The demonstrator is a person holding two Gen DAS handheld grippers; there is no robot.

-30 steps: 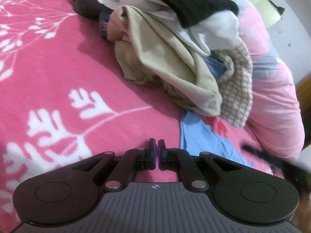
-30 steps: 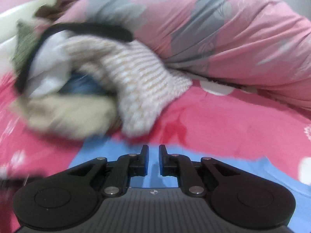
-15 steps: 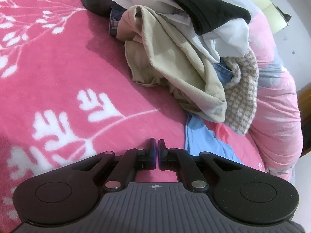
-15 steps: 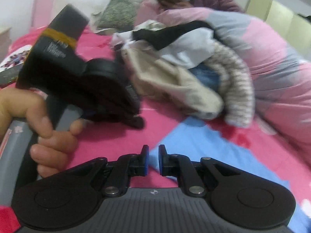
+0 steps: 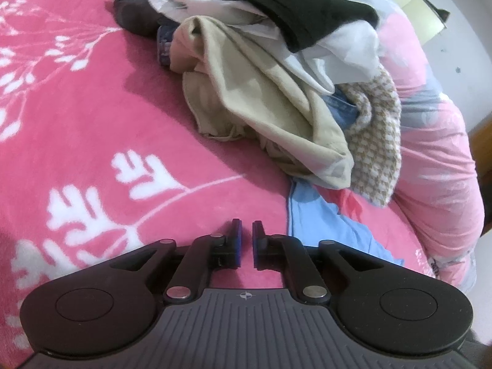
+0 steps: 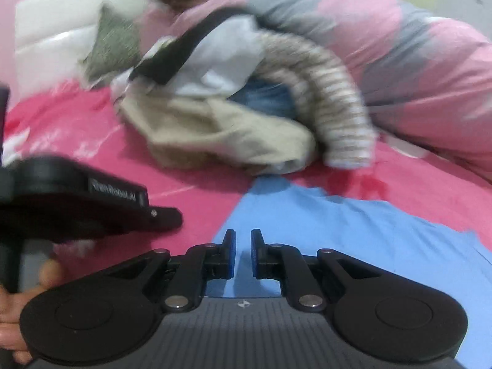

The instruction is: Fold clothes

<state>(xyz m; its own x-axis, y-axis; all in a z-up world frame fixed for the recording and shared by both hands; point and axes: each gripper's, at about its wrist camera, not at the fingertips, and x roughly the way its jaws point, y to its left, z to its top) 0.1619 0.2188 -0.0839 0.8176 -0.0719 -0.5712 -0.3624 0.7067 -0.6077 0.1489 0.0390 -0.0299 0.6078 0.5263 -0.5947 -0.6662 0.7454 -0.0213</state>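
Note:
A light blue garment [image 6: 353, 240] lies flat on the pink bed cover, and its edge shows in the left wrist view [image 5: 332, 230]. Behind it sits a heap of clothes: a beige piece [image 5: 276, 107], a black one [image 5: 307, 9], a white one [image 5: 347, 52] and a checked knit [image 5: 378, 141]. My left gripper [image 5: 246, 243] hovers over the pink cover just left of the blue garment. Its jaws are opening, with a narrow gap and nothing between them. My right gripper [image 6: 242, 253] hangs above the blue garment, narrowly open and empty.
A rolled pink and grey quilt [image 5: 430, 153] runs along the right behind the heap. The pink blanket with white leaf print [image 5: 92, 123] spreads to the left. In the right wrist view, a hand [image 6: 12, 307] holds the left gripper's body [image 6: 77, 203] at lower left. A grey-green cushion [image 6: 110, 43] leans on a white headboard.
My left jaws have parted from shut to a narrow gap. The right wrist view has shifted, so the left gripper now sits lower and further left in it.

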